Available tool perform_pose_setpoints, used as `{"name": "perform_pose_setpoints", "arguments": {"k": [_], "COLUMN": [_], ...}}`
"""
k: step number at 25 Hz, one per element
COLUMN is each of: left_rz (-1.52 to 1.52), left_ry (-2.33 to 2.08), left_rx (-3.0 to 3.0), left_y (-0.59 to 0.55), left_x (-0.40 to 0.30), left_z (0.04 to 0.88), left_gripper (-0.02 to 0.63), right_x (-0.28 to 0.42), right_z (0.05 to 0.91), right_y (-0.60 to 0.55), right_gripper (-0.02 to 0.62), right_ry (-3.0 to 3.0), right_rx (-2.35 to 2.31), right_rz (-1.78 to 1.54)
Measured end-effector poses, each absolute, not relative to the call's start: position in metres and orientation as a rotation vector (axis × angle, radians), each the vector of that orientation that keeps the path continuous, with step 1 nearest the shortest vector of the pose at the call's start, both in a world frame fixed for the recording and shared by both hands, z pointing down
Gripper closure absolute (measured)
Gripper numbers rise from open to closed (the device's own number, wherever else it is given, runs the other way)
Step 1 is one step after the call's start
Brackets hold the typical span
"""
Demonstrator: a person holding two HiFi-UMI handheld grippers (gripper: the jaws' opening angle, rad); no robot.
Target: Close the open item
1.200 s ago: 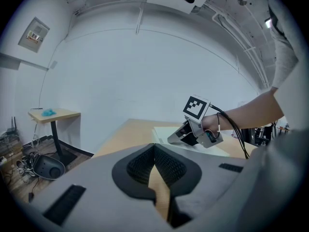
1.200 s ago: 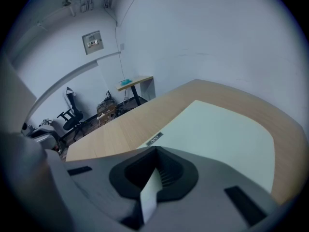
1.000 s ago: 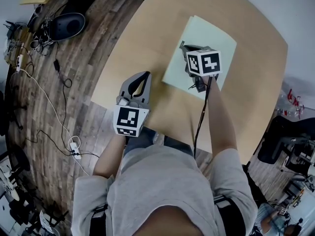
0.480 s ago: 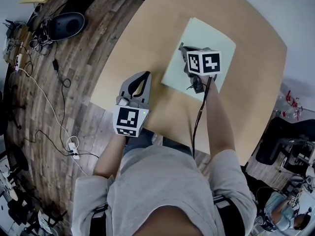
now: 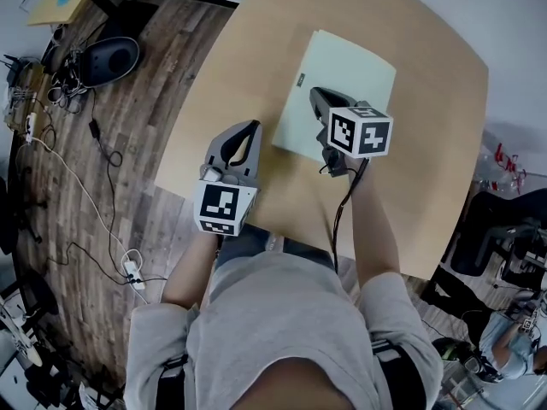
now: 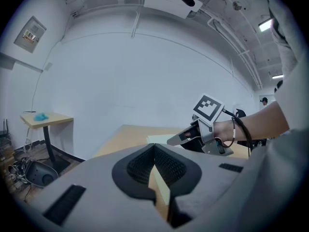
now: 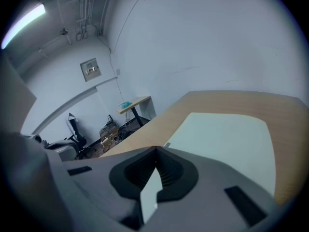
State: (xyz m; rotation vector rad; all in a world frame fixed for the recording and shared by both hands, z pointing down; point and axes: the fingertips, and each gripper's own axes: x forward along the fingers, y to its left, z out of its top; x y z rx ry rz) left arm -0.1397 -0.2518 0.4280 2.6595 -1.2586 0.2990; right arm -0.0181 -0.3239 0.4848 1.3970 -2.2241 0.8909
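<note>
Wood-plank floor (image 5: 128, 143) runs down the left side of the head view, with loose cables (image 5: 85, 186) trailing over it. A pale wooden worktop (image 5: 248, 75) fills the middle and far right. On the worktop lies the task's thing, a pale green folder (image 5: 359, 71). It lies flat with its cover down, in the far middle part of the worktop and well inside the edges.

The right claw (image 5: 316, 96) is over the near left part of the folder, pointing away from the person and somewhat down. Its marker cube (image 5: 360, 131) sits just behind it. In the right gripper view its jaws are pressed together with nothing between them, and the folder spreads out beyond the tips. Whether the tips touch the cover cannot be told.

The left claw (image 5: 250, 131) is to the left of the folder, apart from it, over the bare worktop near its left edge. Its jaws are also pressed together and empty. Its own cube (image 5: 225, 207) is nearer the person.

A small side table (image 6: 46, 119) stands by the white wall in the left gripper view.
</note>
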Motion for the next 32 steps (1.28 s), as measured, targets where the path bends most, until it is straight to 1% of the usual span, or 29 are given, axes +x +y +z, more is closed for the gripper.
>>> {"name": "perform_pose_setpoints", "arguments": {"k": [11,21,32], "left_rz": [0.23,0.204,0.185], "left_ry": [-1.091,-0.834,-0.661], "left_rx": [2.833,2.936,2.992], "left_y": [-0.243,-0.208,-0.176], "left_x": [-0.09,-0.043,-0.004], "left_z": [0.394,0.371,0.347], "left_gripper": [0.592,0.594,0.594], "right_x": [0.004,0.036,0.061], "right_z": [0.437,0.401,0.365], "right_y": [-0.26,-0.203,-0.149], "right_gripper": [0.586,0.586,0.586], "right_ry": [-2.316,-2.304,-2.271], "right_rx": [1.55,1.725,1.865], "right_rz": [0.775,0.658,0.504]}}
